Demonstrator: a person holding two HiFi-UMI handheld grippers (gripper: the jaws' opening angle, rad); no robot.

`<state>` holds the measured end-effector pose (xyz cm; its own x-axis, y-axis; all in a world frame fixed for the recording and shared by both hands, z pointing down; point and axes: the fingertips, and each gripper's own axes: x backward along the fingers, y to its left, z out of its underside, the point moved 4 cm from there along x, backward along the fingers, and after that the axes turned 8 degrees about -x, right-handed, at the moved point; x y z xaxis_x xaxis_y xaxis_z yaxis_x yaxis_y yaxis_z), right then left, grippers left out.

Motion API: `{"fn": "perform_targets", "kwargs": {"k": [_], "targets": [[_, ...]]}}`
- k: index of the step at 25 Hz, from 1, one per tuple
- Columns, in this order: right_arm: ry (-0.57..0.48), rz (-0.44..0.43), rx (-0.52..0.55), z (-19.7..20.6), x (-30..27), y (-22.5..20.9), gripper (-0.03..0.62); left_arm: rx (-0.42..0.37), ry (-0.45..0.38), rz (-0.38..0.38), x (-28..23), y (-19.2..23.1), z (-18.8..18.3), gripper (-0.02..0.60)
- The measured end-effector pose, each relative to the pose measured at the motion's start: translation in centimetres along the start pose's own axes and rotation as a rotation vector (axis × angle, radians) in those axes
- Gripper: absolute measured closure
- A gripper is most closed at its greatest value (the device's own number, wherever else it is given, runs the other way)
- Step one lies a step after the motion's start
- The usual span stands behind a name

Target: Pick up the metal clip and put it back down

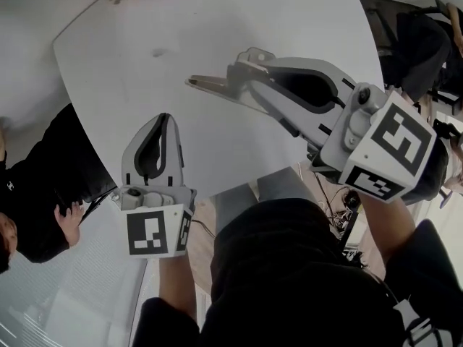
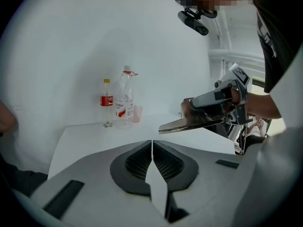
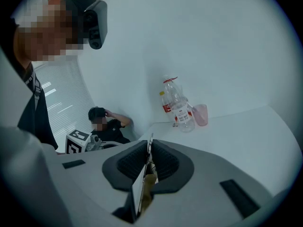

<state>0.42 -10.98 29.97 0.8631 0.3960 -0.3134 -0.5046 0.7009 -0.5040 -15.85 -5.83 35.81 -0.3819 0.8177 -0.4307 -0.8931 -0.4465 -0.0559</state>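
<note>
silvery flat metal clip hangs lifted over the white table, clamped in the right gripper, at one o'clock from the closed, empty left gripper; putting down seems left.

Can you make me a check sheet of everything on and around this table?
Surface: white table with a rounded edge.
Job's things: metal clip, seemingly held off the table.
Clutter: two bottles and a pink cup at the far edge.
Grippers: right gripper shut on the metal clip; left gripper shut, empty.
Cables: cables on the floor under the right gripper.
Surroundings: seated person beside the table; white wall.
</note>
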Motion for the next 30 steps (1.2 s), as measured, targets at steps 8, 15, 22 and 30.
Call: {"fn": "perform_targets", "kwargs": {"k": [8,15,22,30], "targets": [[-0.018,-0.011,-0.002,0.2,-0.1,-0.2,0.548,-0.022,-0.003,-0.016,-0.4,0.1,-0.4,0.56],[-0.031,-0.016,-0.006,0.2,-0.1,-0.2,0.548,-0.052,0.0,-0.008,-0.6,-0.3,-0.8,0.56],[-0.03,-0.013,0.0,0.1,-0.2,-0.2,0.548,-0.056,-0.042,-0.018,-0.6,-0.3,-2.1,0.56],[-0.021,-0.019,-0.007,0.4,-0.2,-0.2,0.548,-0.04,-0.089,-0.02,-0.6,-0.6,-2.9,0.561]]}}
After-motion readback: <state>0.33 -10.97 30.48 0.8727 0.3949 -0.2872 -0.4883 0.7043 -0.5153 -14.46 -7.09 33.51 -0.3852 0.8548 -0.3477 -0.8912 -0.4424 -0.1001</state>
